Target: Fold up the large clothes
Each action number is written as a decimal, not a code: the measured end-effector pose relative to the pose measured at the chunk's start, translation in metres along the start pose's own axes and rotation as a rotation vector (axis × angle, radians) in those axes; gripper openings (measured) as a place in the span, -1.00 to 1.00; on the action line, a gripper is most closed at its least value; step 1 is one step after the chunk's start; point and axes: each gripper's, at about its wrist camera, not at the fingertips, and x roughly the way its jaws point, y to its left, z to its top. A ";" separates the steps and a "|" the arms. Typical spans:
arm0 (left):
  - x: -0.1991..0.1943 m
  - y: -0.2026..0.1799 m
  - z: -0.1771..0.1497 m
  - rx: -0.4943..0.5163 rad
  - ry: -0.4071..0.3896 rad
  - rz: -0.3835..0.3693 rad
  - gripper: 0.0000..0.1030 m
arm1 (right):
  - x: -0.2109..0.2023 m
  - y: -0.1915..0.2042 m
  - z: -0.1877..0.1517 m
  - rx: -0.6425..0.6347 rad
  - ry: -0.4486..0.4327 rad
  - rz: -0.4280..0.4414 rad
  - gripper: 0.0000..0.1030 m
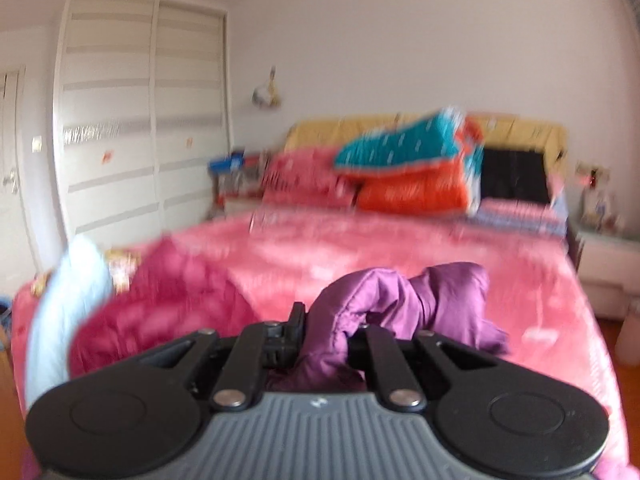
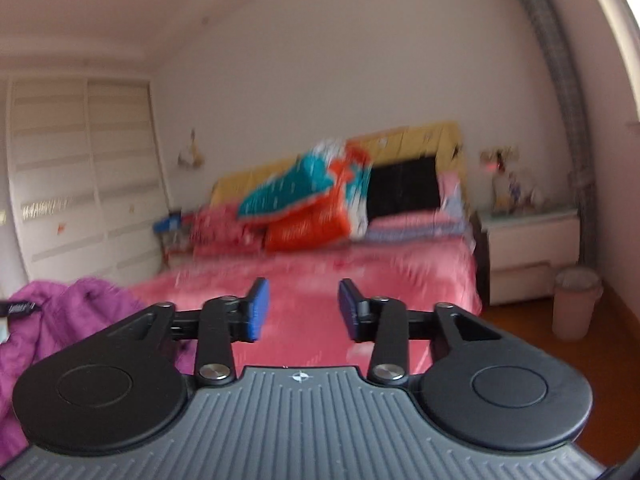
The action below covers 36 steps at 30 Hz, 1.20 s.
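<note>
A purple quilted jacket (image 1: 404, 304) is bunched between the fingers of my left gripper (image 1: 326, 340), which is shut on it and holds it above the pink bed (image 1: 400, 240). The jacket's fabric covers the fingertips. The same jacket (image 2: 80, 308) shows at the left edge of the right wrist view. My right gripper (image 2: 303, 310) is open and empty, its blue pads (image 2: 258, 308) apart, above the pink bedspread (image 2: 400, 272). Both views are blurred.
A magenta garment (image 1: 168, 300) and a pale blue garment (image 1: 68, 304) lie at the bed's left. Teal and orange pillows (image 1: 412, 168) are piled by the yellow headboard (image 2: 420, 140). A white wardrobe (image 1: 140, 120) stands left. A white nightstand (image 2: 532, 248) and a pink bin (image 2: 576, 304) stand right.
</note>
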 end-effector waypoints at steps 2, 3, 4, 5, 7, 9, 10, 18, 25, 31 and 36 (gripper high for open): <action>0.009 0.002 -0.023 -0.006 0.039 0.017 -0.83 | 0.019 0.014 -0.040 -0.007 0.078 0.032 0.39; 0.013 0.013 -0.017 -0.007 0.049 0.025 -0.84 | 0.027 0.014 -0.053 -0.008 0.119 0.051 0.48; 0.015 0.016 -0.020 -0.011 0.056 0.030 -0.84 | 0.042 0.021 -0.061 -0.011 0.154 0.065 0.69; 0.019 0.019 -0.024 -0.018 0.061 0.035 -0.84 | 0.051 0.020 -0.072 -0.014 0.197 0.081 0.97; 0.019 0.030 -0.031 -0.029 0.056 0.037 -0.84 | 0.076 0.024 -0.093 -0.020 0.296 0.115 0.97; 0.016 0.036 -0.034 -0.032 0.050 0.033 -0.84 | 0.105 0.023 -0.097 -0.026 0.372 0.128 0.98; 0.018 0.034 -0.041 -0.032 0.048 0.031 -0.84 | 0.122 0.023 -0.105 -0.023 0.408 0.127 0.98; 0.016 0.039 -0.049 -0.047 0.029 0.007 -0.84 | 0.180 0.014 -0.170 -0.062 0.579 0.197 1.00; 0.011 0.038 -0.052 -0.044 0.022 0.000 -0.84 | 0.202 0.012 -0.209 -0.022 0.698 0.345 1.00; 0.005 0.028 -0.048 -0.047 0.021 -0.007 -0.84 | 0.183 0.038 -0.222 -0.068 0.683 0.284 0.31; -0.003 0.017 -0.032 -0.040 0.001 -0.022 -0.84 | 0.160 0.067 -0.214 -0.208 0.590 0.203 -0.52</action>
